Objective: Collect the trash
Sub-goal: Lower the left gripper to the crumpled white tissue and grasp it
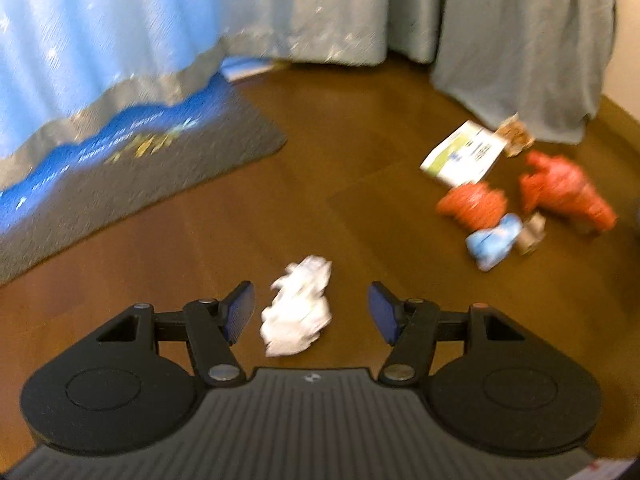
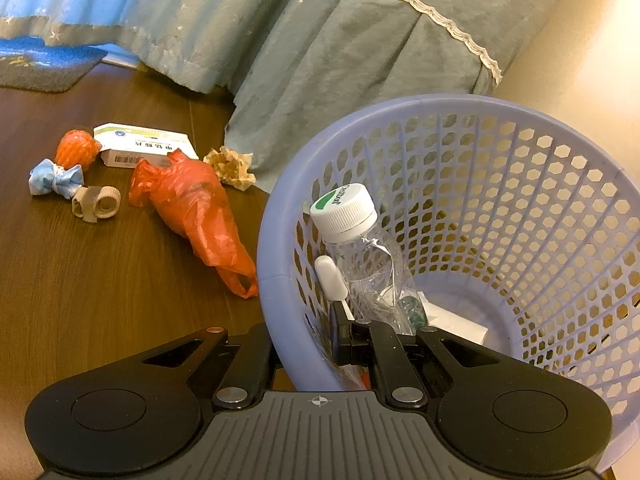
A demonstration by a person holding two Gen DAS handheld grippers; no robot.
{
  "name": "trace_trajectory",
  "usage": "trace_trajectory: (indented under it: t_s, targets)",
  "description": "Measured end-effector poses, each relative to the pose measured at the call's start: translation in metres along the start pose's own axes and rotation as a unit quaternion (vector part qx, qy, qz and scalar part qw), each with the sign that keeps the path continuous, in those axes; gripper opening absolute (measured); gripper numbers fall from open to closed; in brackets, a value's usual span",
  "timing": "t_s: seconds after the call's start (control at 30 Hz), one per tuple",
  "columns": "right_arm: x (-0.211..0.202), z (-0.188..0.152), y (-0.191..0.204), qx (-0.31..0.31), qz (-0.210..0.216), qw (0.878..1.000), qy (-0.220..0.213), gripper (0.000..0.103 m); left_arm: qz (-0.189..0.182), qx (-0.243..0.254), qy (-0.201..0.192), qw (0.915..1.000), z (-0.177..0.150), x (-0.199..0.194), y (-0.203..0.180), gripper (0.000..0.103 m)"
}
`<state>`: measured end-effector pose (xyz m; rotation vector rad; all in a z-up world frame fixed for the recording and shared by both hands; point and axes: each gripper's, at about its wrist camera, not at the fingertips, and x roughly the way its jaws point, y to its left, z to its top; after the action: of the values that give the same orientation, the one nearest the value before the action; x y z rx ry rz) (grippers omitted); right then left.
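Observation:
A crumpled white paper lies on the brown wood floor, right between the blue pads of my open left gripper; neither pad touches it. My right gripper is shut on the near wall of the lilac mesh basket. Inside the basket are a clear plastic bottle with a white cap, a white dropper and some paper. More trash sits on the floor left of the basket: an orange plastic bag, a white-green box and a blue wrapper.
A grey-green bed skirt hangs behind the trash heap and the basket. A grey and blue rug lies to the left under a blue bedspread. Cardboard rolls, a crumpled brown paper and an orange ball lie in the heap.

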<state>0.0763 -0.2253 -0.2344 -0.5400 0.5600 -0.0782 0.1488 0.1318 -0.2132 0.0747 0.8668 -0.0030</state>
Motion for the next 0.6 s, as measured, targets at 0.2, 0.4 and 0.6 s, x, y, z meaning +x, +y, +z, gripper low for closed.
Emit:
trace_trajectory:
  t_s: [0.2,0.4,0.6]
  targets:
    - [0.001,0.0,0.003,-0.008,0.0,1.0,0.002,0.006,0.01,0.014,0.02,0.9996,-0.008,0.025,0.006,0.058]
    - [0.001,-0.001,0.004,-0.012,0.0,1.0,0.002,0.006,0.012,0.03,0.049,0.9983,-0.015,0.041,0.007,0.057]
    - [0.001,-0.001,0.004,-0.012,0.0,1.0,0.002,0.006,0.014,0.042,0.055,0.9975,-0.017,0.048,0.007,0.053]
